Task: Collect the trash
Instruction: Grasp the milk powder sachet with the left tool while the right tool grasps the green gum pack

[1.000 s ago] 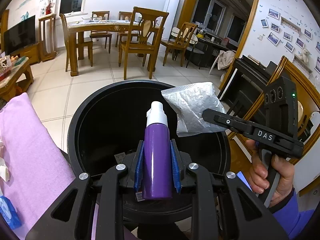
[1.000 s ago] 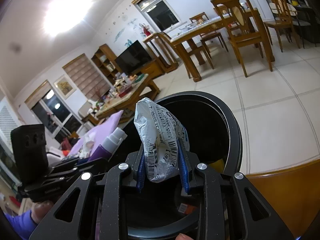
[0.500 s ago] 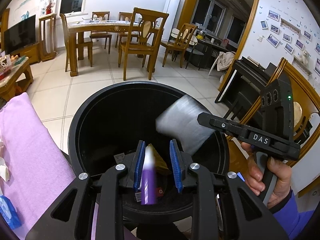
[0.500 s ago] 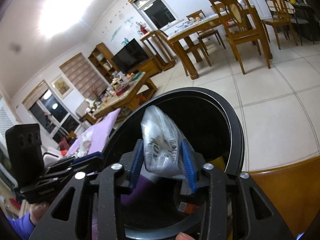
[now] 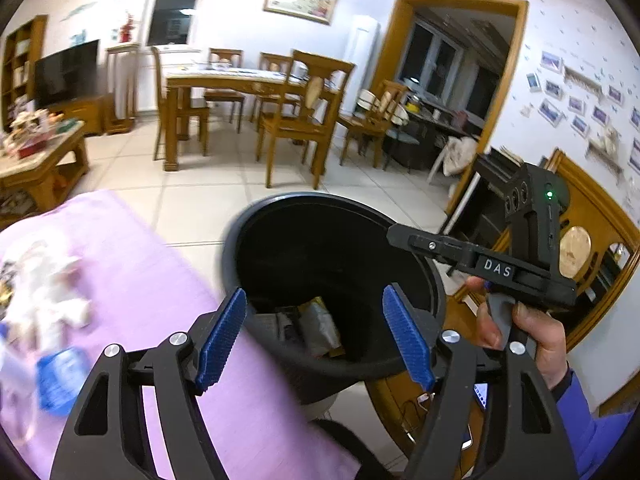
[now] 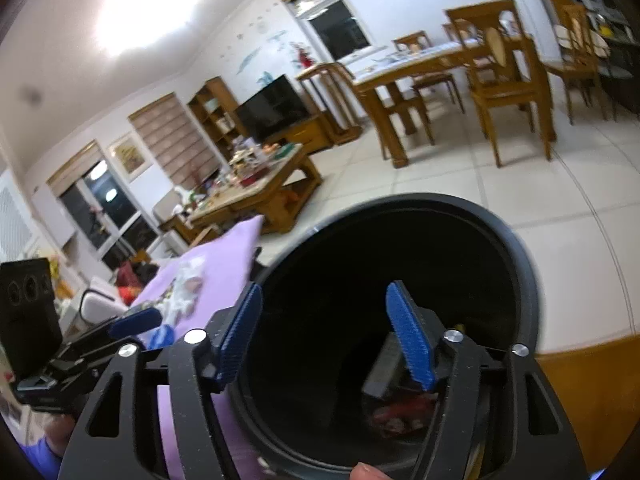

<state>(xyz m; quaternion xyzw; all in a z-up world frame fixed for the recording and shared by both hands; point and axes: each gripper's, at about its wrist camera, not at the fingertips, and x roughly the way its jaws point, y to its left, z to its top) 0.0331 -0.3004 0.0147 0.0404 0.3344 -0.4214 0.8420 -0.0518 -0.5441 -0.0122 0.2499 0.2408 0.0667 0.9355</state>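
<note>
Bin now holds bottle + bag; both grippers opening, empty.

Black left gripper and right gripper have blue ribbed jaws, silver screws, "DAS" lettering; purple sleeve.

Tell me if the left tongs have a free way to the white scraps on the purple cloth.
Probably yes: the left tongs, opening and empty, have only bare purple cloth toward the white scraps.

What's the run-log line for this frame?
left gripper: opening, empty | right gripper: opening, empty | black bin: trash inside | purple cloth: litter remains
</note>
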